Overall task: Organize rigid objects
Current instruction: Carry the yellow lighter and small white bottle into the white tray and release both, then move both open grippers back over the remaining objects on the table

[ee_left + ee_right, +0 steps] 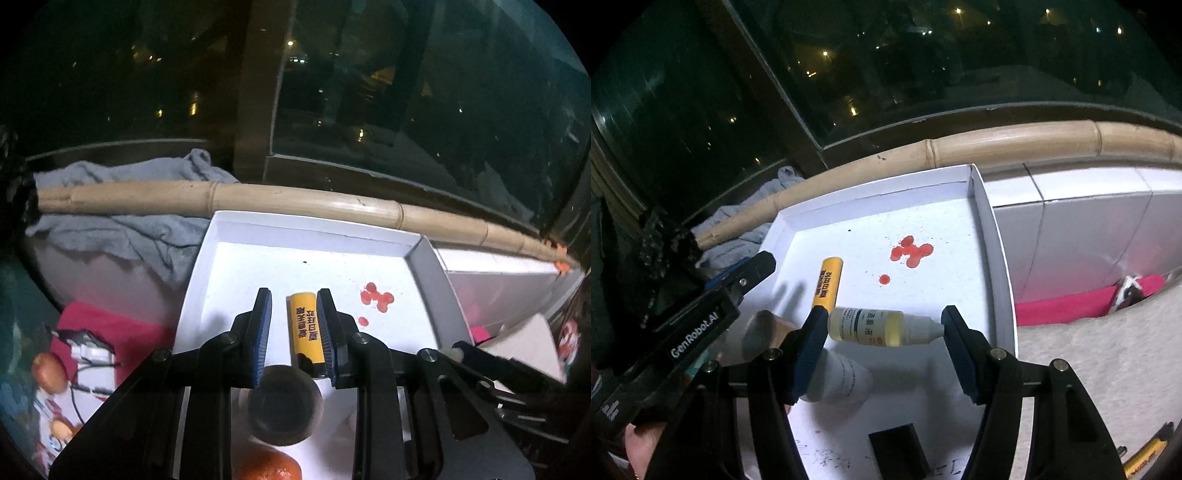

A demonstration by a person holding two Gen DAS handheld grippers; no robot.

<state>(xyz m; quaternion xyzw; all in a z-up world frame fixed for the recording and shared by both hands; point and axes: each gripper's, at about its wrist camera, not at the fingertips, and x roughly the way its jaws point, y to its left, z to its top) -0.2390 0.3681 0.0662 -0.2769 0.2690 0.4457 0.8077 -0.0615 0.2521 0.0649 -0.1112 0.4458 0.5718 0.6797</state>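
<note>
Left gripper: jaws part-open, straddling the yellow tube that lies flat on the floor of the white tray. The tube rests against or very near the right pad; a clear gap shows on the left pad's side. No squeeze yet, as far as can be judged; whether the right pad actually touches cannot be told.

Yellow tube: small cylinder, yellow body with dark printed characters along its length, black cap at the near end. Likely light, stiff plastic, smooth and apt to roll. Best taken across the middle of the barrel, pads square to its long axis, so it does not squirt out endwise.

Further right in the tray, red stains mark the floor, apart from the tube.

Right gripper: jaws wide. The dropper bottle lies crosswise between them, base at the left pad, nozzle tip pointing at the right pad with a small gap left. It cannot be told whether it rests on the tray or is lightly borne.

Dropper bottle: translucent, yellowish liquid inside, white and blue label, tapered white nozzle and cap. Judged light, thin-walled, somewhat squeezable. An end-to-end grip on the nozzle looks insecure; the labelled body is the safer hold.

A white bottle lies just below the left pad.
</note>
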